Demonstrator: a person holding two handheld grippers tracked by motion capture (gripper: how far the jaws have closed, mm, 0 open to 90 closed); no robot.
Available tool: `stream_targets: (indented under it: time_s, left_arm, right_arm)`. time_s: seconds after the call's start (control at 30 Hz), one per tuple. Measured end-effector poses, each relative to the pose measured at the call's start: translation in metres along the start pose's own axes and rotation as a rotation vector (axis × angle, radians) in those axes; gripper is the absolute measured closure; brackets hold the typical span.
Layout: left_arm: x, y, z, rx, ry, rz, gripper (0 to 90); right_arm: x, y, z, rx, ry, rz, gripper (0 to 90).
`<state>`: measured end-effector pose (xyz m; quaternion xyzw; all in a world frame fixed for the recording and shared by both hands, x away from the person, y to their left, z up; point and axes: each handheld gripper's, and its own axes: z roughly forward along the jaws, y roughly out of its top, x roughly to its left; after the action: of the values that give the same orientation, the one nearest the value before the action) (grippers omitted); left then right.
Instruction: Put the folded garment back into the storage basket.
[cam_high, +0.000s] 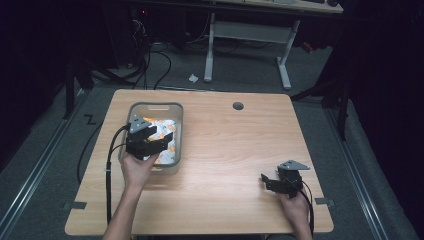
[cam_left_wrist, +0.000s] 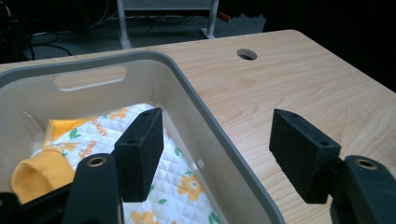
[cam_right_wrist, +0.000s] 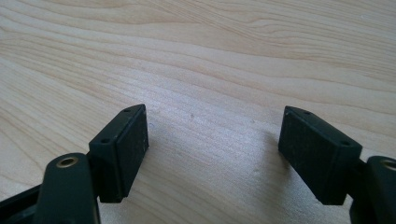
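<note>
Left gripper (cam_high: 159, 136) hovers over the near right part of the grey bin (cam_high: 175, 112), at the left of the wooden surface (cam_high: 235, 150). Fingers (cam_left_wrist: 140, 154) wide apart, gripping nothing; they straddle the bin's right wall, one over the inside, the other over bare wood. White quilted cloth with orange flowers (cam_left_wrist: 173, 182) lies in the bin, below the inner finger, not touched. Right gripper (cam_high: 267, 181) near right, fingers (cam_right_wrist: 122, 149) wide open, empty, just above bare wood.

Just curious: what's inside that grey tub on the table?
The grey tub holds a white quilted cloth with orange flowers and a yellow cuff. Anything beneath the cloth is covered.
</note>
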<state>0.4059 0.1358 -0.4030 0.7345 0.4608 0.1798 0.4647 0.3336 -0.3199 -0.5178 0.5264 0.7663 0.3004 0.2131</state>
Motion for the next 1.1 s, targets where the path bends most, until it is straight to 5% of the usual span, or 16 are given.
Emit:
stream_targets:
  time_s: [1.1]
  left_arm:
    - [-0.033,-0.016,0.001,0.007,-0.110,0.006,35.0]
  right_arm:
    - [0.000,0.000,0.000,0.000,-0.001,-0.002,24.3]
